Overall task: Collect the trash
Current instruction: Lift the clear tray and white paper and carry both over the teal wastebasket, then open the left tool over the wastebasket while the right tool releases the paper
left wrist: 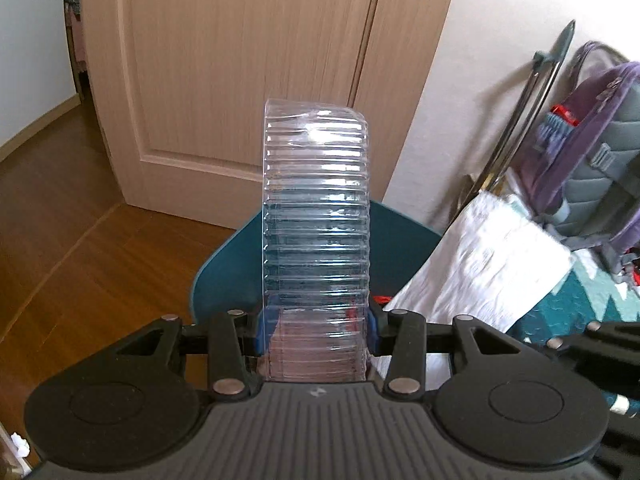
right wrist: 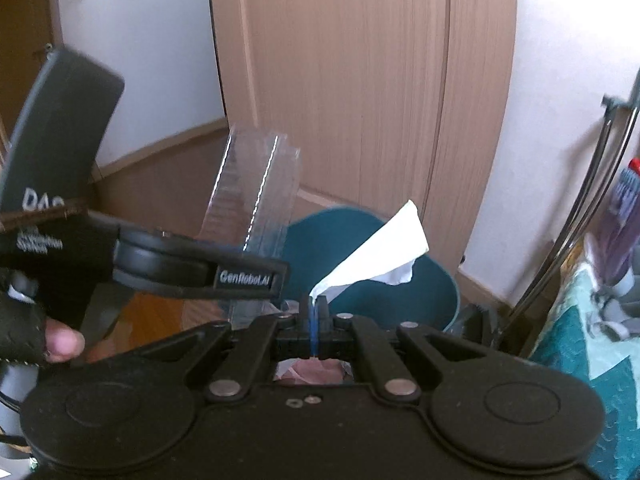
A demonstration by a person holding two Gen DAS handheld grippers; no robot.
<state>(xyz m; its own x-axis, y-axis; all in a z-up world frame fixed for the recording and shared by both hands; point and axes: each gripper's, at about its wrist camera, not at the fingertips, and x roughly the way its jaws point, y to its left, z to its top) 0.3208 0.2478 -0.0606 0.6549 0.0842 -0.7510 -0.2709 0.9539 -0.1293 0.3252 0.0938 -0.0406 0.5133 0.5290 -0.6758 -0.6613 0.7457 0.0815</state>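
- Between your left gripper's [left wrist: 316,330] blue pads stands a clear ribbed plastic container [left wrist: 316,208], clamped near its lower end and rising upright; the jaws are partly apart, pressing on its sides.
- Beyond that container you can see the teal bin [left wrist: 404,240], on the wooden floor [left wrist: 60,208] in front of a pale wooden door [left wrist: 240,60].
- Your right gripper [right wrist: 316,312] is fully closed, pinching one corner of a white tissue [right wrist: 380,248] that sticks up and to the right over the bin's opening.
- From the right wrist view, your left gripper sits at left, fingertips of your hand [right wrist: 60,340] on its handle.
- A purple backpack [left wrist: 580,140] leans at right, near the wall.
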